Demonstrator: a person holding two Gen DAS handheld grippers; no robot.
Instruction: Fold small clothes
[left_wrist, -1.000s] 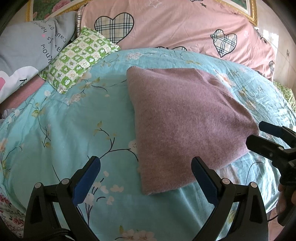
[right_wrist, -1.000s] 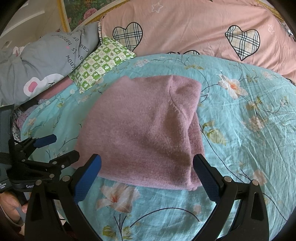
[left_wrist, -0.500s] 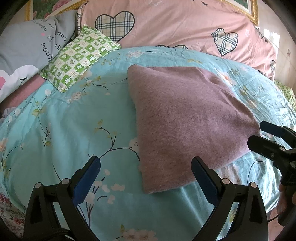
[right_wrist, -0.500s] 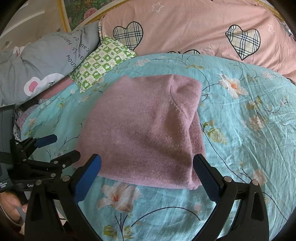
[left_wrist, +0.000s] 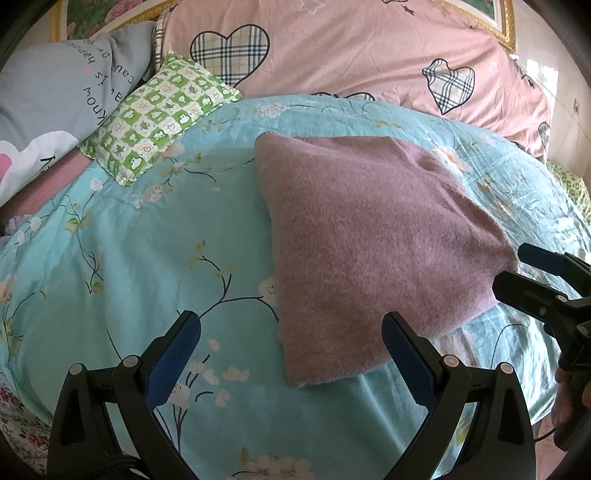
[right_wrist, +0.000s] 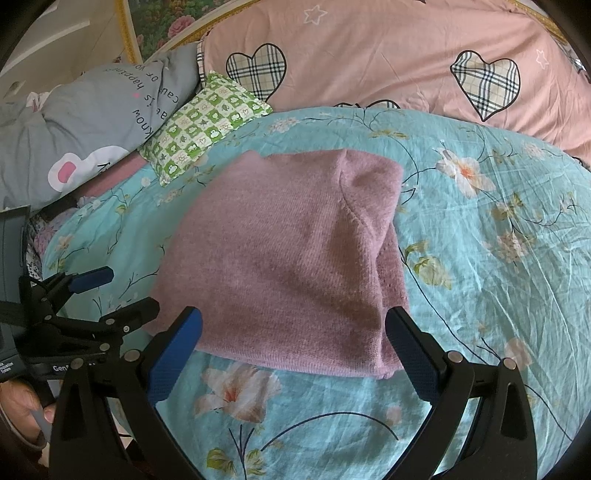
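A mauve knitted garment (left_wrist: 369, 243) lies folded flat on the teal floral bedspread (left_wrist: 129, 266); it also shows in the right wrist view (right_wrist: 288, 258). My left gripper (left_wrist: 291, 354) is open and empty, just short of the garment's near left corner. My right gripper (right_wrist: 293, 350) is open and empty, at the garment's near edge. The right gripper also shows in the left wrist view (left_wrist: 517, 269) beside the garment's right corner. The left gripper shows in the right wrist view (right_wrist: 118, 291) by its left corner.
A green checked pillow (left_wrist: 159, 114), a grey printed pillow (left_wrist: 55, 107) and a pink quilt with plaid hearts (left_wrist: 351, 55) lie at the head of the bed. The bed's near edge drops off below both grippers.
Both grippers have eased back slightly from the garment, which sits a little farther from the camera. The garment has not moved on the bed.
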